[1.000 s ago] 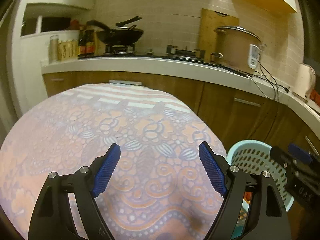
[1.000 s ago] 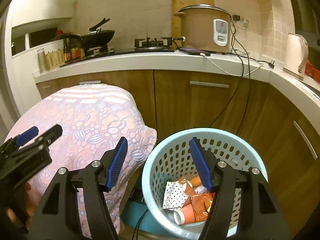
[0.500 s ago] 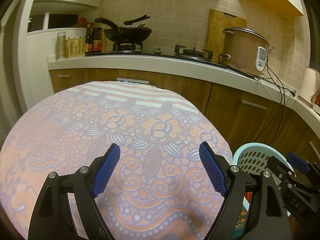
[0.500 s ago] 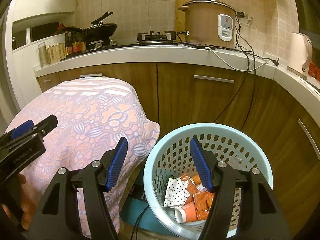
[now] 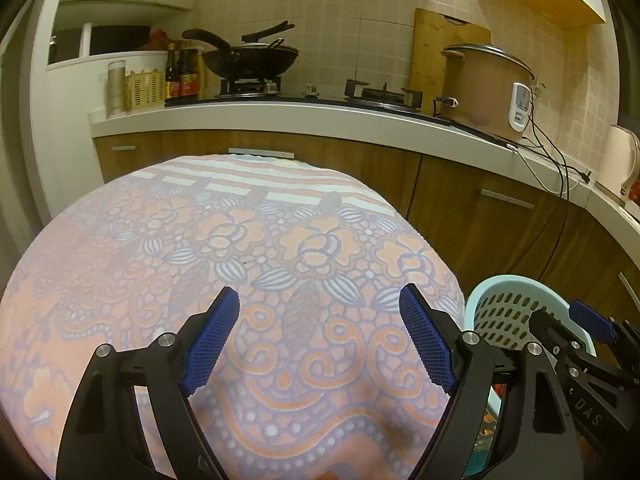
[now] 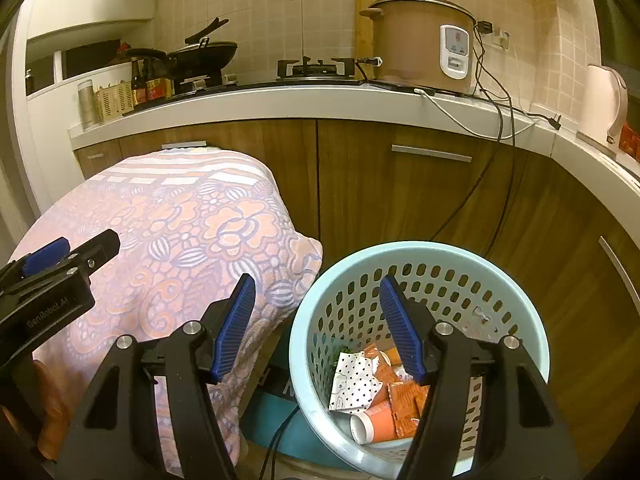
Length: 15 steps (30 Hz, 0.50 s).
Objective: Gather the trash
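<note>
Left gripper point(image 5: 320, 340), printed "GenRobot.AI", spread wide and empty over a floral cloth point(image 5: 224, 264). Right gripper point(image 6: 316, 328), marked "DAS", also spread, above the basket point(image 6: 500, 264) holding trash point(image 6: 384, 392). Rice cooker point(image 6: 420, 40) on the counter point(image 6: 280, 100).

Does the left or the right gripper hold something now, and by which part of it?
Nothing is held. The left gripper is open above the cloth, and the right gripper is open above the basket.
</note>
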{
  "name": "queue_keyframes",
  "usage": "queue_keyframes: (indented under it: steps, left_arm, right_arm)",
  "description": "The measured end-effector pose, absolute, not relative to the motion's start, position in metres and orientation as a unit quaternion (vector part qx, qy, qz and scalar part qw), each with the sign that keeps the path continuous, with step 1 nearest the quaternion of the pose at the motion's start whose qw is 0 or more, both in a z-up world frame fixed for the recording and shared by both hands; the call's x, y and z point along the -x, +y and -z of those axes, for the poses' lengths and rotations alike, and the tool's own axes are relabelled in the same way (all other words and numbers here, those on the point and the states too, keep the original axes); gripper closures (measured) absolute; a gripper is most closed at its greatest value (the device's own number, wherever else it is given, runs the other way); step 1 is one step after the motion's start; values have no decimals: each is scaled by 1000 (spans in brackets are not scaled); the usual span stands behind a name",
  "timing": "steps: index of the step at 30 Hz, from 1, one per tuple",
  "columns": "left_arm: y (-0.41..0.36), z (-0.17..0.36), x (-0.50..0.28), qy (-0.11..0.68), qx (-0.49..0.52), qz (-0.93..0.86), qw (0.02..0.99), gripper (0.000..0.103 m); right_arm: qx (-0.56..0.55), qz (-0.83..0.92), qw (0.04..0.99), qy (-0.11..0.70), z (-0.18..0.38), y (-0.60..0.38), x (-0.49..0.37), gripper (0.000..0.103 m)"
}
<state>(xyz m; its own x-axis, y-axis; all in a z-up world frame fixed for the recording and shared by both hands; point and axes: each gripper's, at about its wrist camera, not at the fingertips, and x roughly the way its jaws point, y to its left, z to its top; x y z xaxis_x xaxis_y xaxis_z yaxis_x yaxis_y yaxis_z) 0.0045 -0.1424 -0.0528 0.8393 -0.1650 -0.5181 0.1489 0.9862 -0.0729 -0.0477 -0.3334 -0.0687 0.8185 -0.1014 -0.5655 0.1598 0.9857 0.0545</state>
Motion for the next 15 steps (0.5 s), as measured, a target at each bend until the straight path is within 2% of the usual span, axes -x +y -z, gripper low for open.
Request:
queue_keyframes:
  steps: [15]
  left_arm:
    - [-143, 52, -5, 269, 11, 73, 960, 23]
  right_arm:
    - [-49, 74, 953, 291, 69, -337, 50, 42]
